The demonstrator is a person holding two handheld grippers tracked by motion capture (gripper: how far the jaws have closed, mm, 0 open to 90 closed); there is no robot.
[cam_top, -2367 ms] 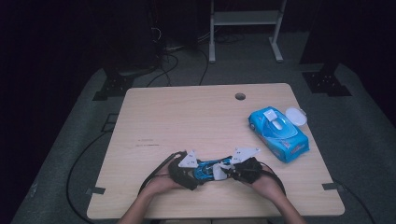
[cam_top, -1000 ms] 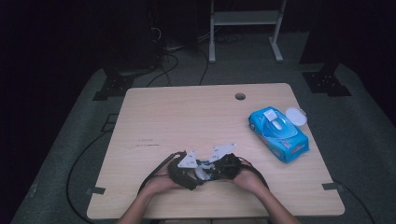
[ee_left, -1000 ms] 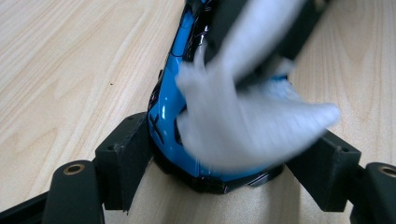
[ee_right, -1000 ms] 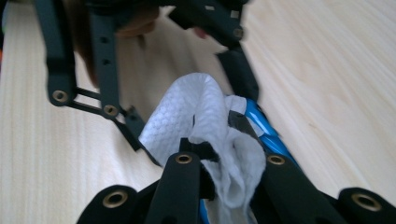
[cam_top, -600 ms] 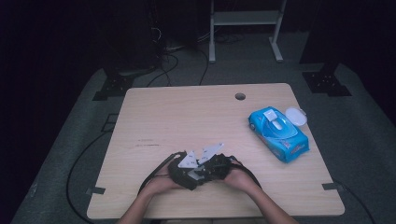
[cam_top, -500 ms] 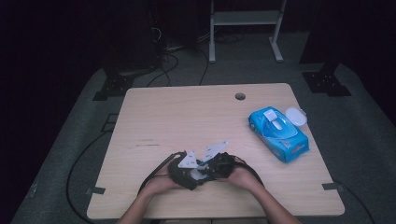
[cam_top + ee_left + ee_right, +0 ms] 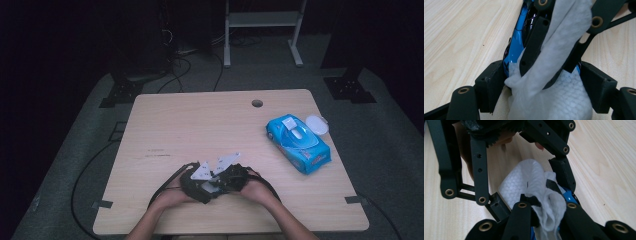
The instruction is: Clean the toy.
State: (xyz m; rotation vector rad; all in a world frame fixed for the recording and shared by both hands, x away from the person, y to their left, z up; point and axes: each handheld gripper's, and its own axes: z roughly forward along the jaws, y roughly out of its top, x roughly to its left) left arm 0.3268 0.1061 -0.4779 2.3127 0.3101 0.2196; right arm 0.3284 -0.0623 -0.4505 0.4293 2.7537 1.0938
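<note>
wipe (image 7: 541,202) pinched in right jaws (crumpled), blue toy (image 7: 515,42) clamped left

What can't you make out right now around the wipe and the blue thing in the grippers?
- Blue object: left gripper view; the white wipe and the right gripper's jaws cover most of it, so I cannot tell what it is.
- Wipes pack print: high view, too small.
- Left gripper contact: high view, hidden by hands.
</note>
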